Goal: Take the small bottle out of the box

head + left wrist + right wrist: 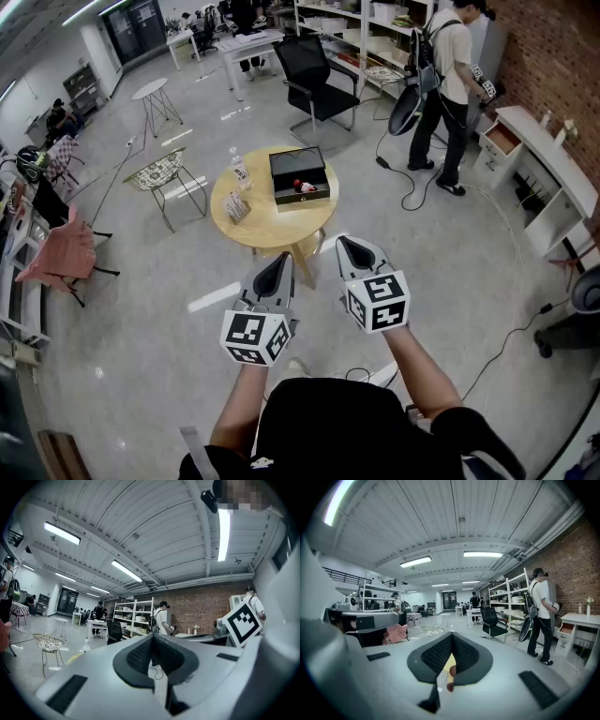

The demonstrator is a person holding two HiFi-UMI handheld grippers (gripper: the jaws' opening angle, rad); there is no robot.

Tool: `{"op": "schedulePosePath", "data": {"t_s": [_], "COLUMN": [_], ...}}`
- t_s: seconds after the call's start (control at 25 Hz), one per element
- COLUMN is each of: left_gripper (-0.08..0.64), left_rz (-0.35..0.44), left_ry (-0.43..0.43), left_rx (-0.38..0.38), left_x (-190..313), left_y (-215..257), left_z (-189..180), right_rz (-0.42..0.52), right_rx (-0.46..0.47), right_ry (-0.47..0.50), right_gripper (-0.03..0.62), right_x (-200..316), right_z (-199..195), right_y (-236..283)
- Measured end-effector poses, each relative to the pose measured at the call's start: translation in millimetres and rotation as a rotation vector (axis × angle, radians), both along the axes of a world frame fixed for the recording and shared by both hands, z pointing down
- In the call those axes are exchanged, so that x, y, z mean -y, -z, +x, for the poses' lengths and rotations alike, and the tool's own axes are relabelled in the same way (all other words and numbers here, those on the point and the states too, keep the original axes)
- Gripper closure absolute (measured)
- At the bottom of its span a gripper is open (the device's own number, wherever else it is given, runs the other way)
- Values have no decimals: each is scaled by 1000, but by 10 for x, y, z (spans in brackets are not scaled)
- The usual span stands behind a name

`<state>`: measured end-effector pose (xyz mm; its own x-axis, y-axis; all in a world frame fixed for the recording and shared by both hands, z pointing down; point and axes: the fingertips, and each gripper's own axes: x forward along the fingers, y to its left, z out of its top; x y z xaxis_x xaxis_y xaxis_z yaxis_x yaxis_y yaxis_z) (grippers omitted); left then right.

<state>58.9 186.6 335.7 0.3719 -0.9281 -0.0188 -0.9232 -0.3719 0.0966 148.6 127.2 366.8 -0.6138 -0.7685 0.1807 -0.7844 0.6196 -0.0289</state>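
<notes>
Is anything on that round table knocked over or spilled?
Nothing stands out. The black box sits flat on the round table, the clear bottle stands upright beside it, and no spill shows.

The table (246,230) is pale yellow wood. On it, the box (298,165) is black, with a red-and-white item (304,186) inside, and the bottle (240,169) is clear. The left gripper (281,261) and right gripper (350,246) are grey with black dimpled pads; their cubes are white with black square markers. The floor (141,309) is glossy light grey. The wall (553,56) is red-brown brick. The office chair (314,80) is black, the wire chair (159,172) is cream, and the cloth (64,253) is pink.
</notes>
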Motion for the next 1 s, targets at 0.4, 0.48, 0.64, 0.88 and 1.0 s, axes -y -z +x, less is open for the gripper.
{"op": "schedulePosePath", "data": {"t_s": [0.4, 0.48, 0.64, 0.88, 1.0], "left_gripper": [551, 551, 551, 551, 551], "left_rz": [-11, -10, -13, -17, -23], "left_ry": [-2, 0, 2, -6, -9], "left_rx": [6, 3, -3, -13, -19], "left_x": [-82, -58, 23, 274, 443], "left_y": [-74, -79, -107, -157, -168], "left_z": [157, 139, 105, 35, -34], "right_rz": [-61, -65, -71, -75, -81], "right_rx": [83, 91, 102, 92, 92], "right_ry": [14, 21, 35, 46, 50], "right_gripper": [591, 591, 591, 591, 591], "right_x": [-58, -31, 32, 259, 421], "right_z": [120, 102, 52, -48, -121], "right_y": [-77, -87, -98, -144, -147]}}
